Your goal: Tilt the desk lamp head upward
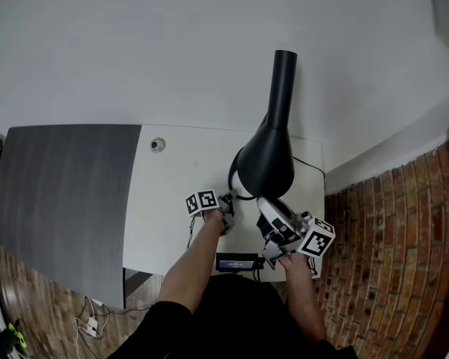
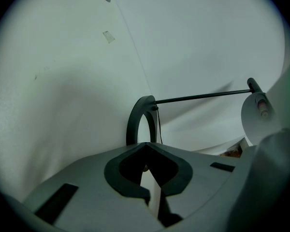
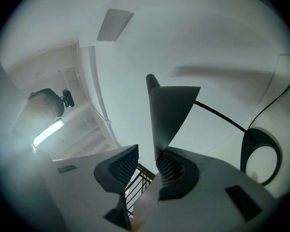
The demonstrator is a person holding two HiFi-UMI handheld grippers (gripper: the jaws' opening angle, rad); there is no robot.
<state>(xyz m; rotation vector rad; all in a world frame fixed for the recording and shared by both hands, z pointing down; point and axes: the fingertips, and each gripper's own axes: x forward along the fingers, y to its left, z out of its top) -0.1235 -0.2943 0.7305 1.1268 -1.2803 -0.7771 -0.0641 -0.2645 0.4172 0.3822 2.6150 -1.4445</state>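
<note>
Head view looks steeply down on a white counter [image 1: 172,200]. The black lamp head [image 1: 269,152] hangs over the counter's right part, its wide mouth turned toward the person and its narrow neck pointing away to the wall. The right tool [image 1: 269,215] comes up at that mouth from the front, likely because the rim gives the best leverage for swinging the head upward. In the right gripper view its jaws stand apart, with the rim's edge against one pad and an open gap beside the other, so nothing is clamped yet. The left tool [image 1: 226,202] sits low, just beside the ring base [image 1: 236,179], probably to steady the lamp against the push. In the left gripper view its jaws are drawn together with only a thin sliver between them, and the ring rises just past their tips. Whether they pinch its foot I cannot tell. The left forearm [image 1: 191,264] reaches straight forward. The right hand [image 1: 295,264] is held closer to the body, with its tool angled in toward the lamp.
</note>
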